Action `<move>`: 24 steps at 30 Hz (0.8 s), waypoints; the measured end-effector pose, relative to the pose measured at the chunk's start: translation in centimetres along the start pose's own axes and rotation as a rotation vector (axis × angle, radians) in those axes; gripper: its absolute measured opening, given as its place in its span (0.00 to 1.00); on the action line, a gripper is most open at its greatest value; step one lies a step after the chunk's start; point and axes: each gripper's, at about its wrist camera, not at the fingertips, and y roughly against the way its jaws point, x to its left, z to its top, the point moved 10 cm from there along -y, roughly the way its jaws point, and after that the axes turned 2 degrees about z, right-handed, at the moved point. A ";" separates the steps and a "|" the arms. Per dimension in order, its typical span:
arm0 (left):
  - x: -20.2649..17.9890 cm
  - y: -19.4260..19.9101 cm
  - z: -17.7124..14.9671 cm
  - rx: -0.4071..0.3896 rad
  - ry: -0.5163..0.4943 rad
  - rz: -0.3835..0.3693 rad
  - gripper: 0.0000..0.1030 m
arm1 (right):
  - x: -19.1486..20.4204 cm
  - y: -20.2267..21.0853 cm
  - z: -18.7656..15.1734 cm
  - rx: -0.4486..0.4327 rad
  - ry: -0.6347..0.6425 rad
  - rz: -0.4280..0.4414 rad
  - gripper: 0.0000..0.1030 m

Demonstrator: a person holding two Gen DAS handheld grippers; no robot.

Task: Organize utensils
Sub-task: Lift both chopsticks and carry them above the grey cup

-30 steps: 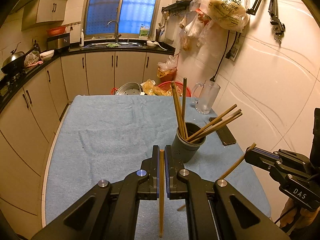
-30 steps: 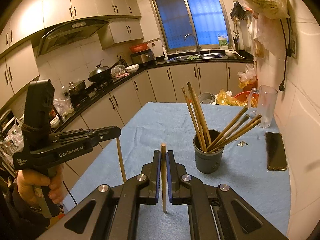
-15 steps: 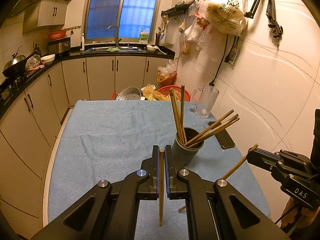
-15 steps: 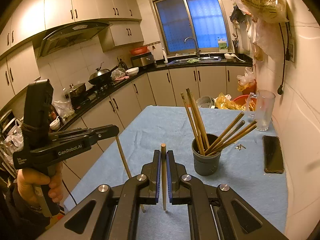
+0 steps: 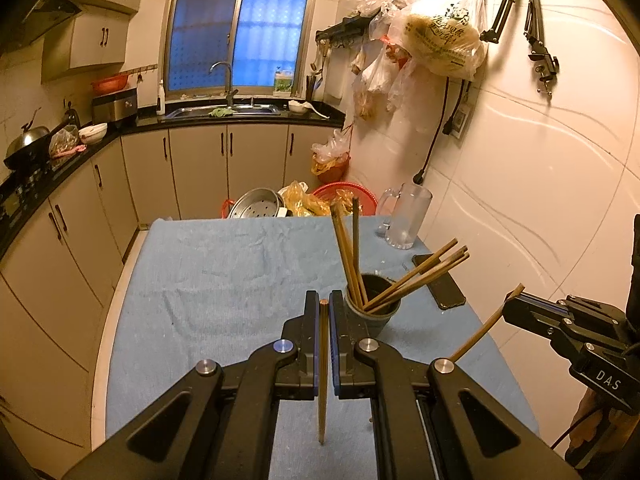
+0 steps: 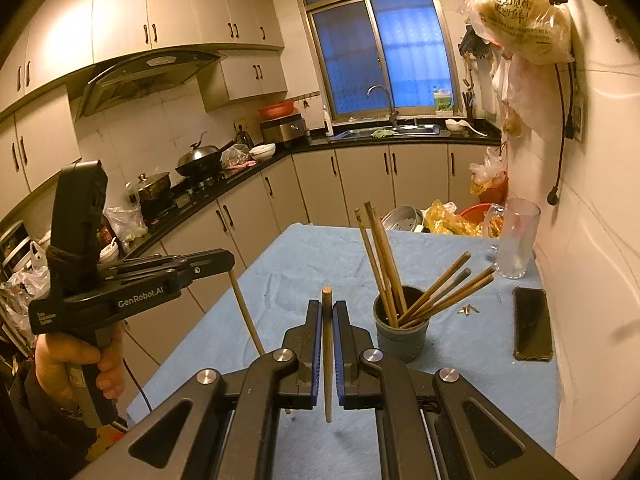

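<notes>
Chopstick holder (image 5: 372, 312) on table (image 5: 224, 280), right of centre, chopsticks (image 5: 352, 256) standing in it. Phone (image 5: 440, 282) flat on table right of holder, by wall. Glass mug (image 5: 404, 220) behind phone, at far right corner. Steamer pot (image 5: 256, 204) beyond table's far edge.

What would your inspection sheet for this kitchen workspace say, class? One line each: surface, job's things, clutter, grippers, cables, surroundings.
Surface: table covered by blue cloth.
Job's things: grey cup holding several chopsticks, some upright, some leaning towards the wall.
Clutter: glass mug, black phone, small metal bits.
Grippers: left gripper shut on one chopstick; right gripper shut on another chopstick.
Cables: black cord hanging on the wall.
Surroundings: sink under window, wok on stove, hanging bags.
</notes>
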 end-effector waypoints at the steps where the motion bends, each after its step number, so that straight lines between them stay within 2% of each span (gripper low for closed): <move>1: -0.1 0.0 0.3 -0.002 -0.002 -0.003 0.04 | 0.0 0.1 0.2 -0.002 0.001 -0.002 0.06; 11: -2.6 -0.5 4.3 -0.027 -0.014 -0.042 0.04 | -0.9 1.8 3.7 -0.048 0.004 -0.036 0.06; 24: -5.5 -1.4 11.2 -0.094 -0.041 -0.052 0.04 | -3.5 3.0 11.1 -0.164 0.001 -0.109 0.06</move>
